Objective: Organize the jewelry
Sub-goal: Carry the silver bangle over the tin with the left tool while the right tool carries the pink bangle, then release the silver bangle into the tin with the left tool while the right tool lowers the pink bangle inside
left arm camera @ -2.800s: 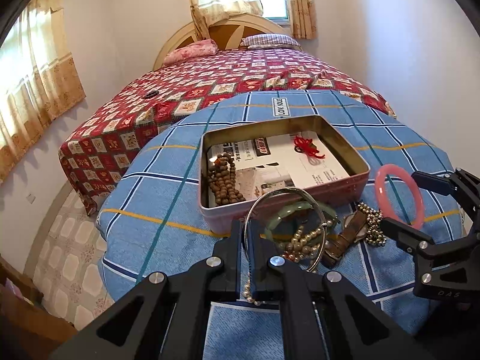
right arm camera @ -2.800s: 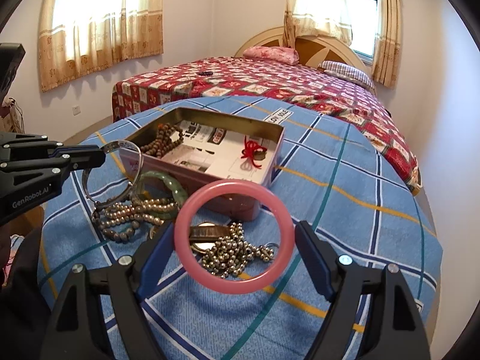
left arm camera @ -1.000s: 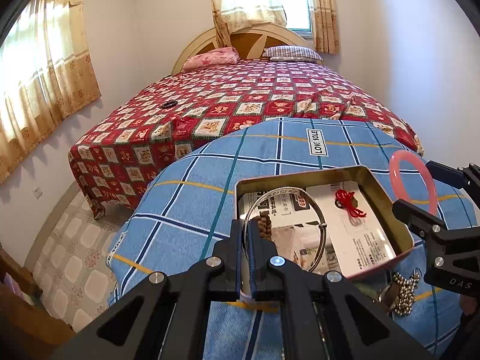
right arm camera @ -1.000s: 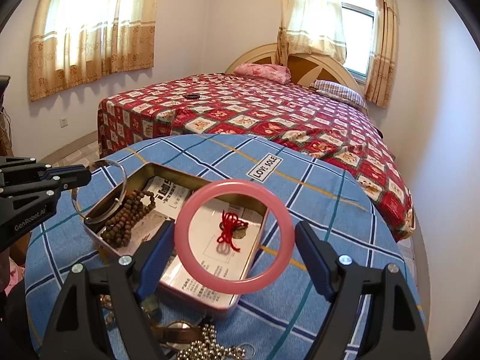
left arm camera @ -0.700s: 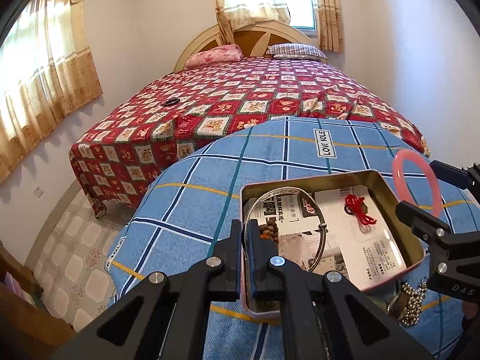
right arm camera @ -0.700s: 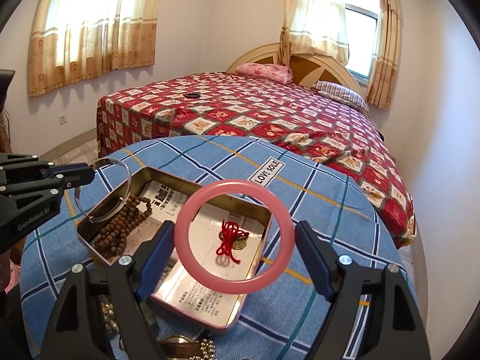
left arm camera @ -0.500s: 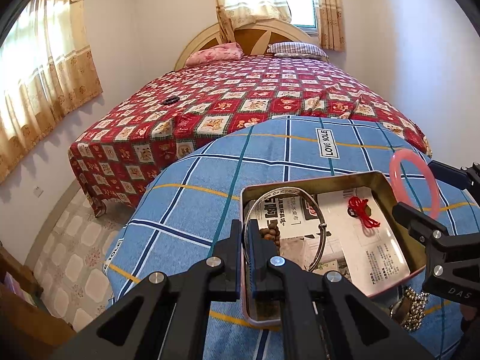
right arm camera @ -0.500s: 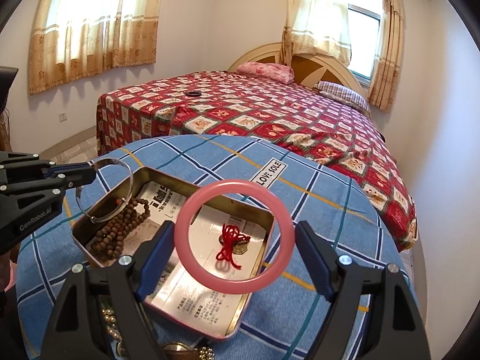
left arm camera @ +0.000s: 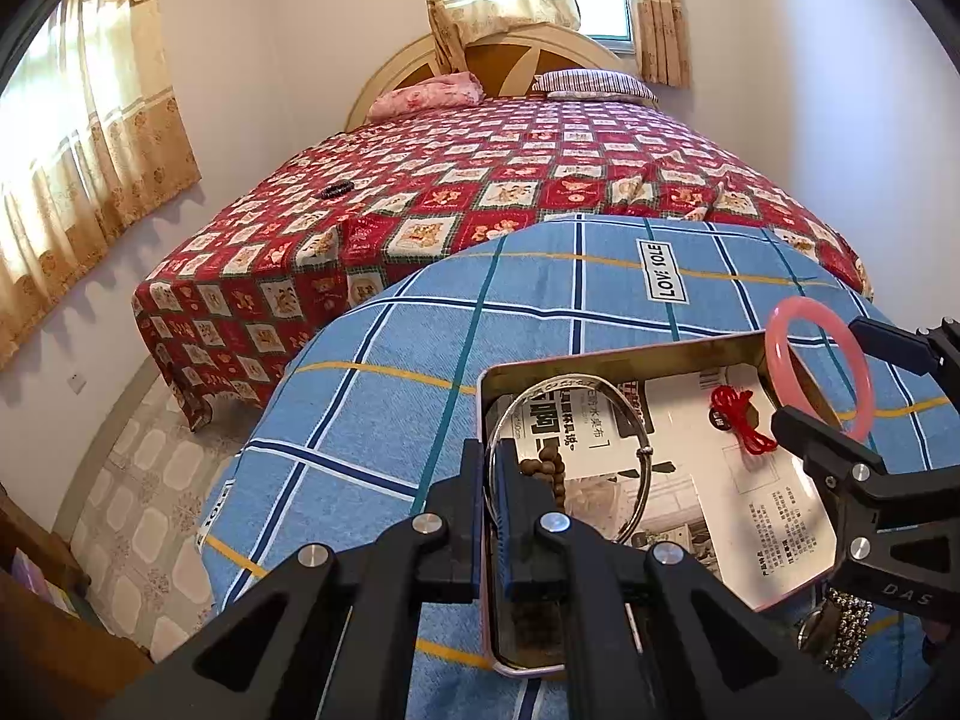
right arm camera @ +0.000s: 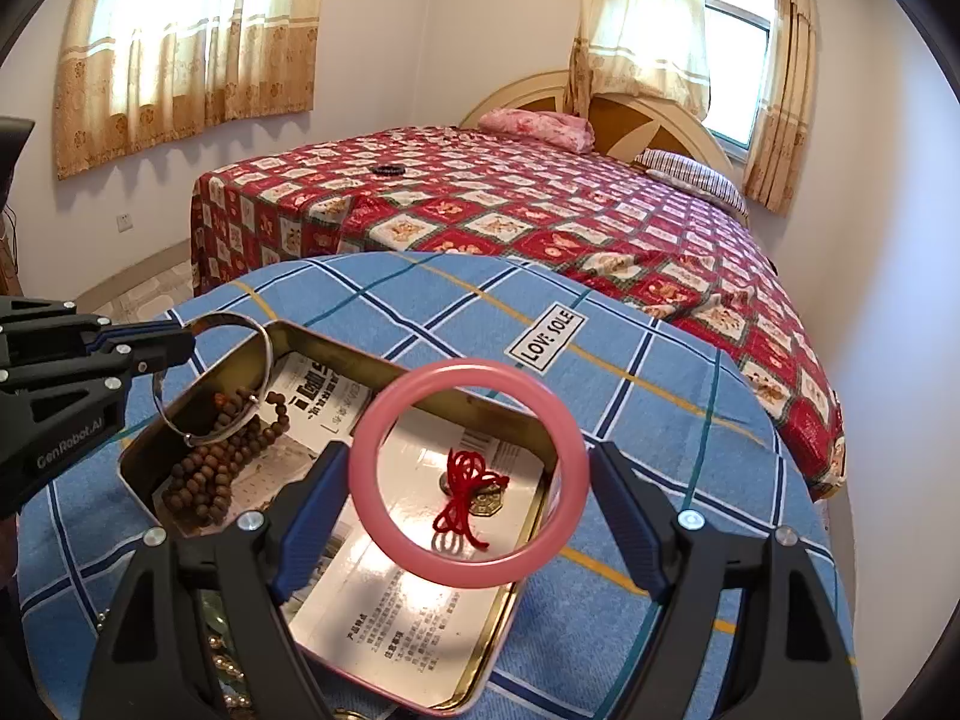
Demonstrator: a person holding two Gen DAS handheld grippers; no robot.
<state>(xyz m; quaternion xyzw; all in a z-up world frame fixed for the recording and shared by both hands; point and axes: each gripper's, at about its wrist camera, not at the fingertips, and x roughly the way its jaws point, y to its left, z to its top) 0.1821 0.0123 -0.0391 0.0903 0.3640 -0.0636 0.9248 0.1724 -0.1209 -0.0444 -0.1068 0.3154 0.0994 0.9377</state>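
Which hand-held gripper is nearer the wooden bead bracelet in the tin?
Left. The left hand-held gripper, shut on the silver bangle, hangs right over the wooden bead bracelet. The right hand-held gripper, holding the pink bangle, sits over the tin's other end.

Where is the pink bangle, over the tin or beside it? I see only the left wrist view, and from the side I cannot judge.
Observer: It looks to be over it. In the right wrist view the right tool holds the pink bangle between both pads above the tin, and the red cord shows through the ring.
Operator: And the wooden beads? My own tool covers them.
Observer: The wooden beads lie heaped in the other end of the tin, under the silver bangle that the left tool holds.
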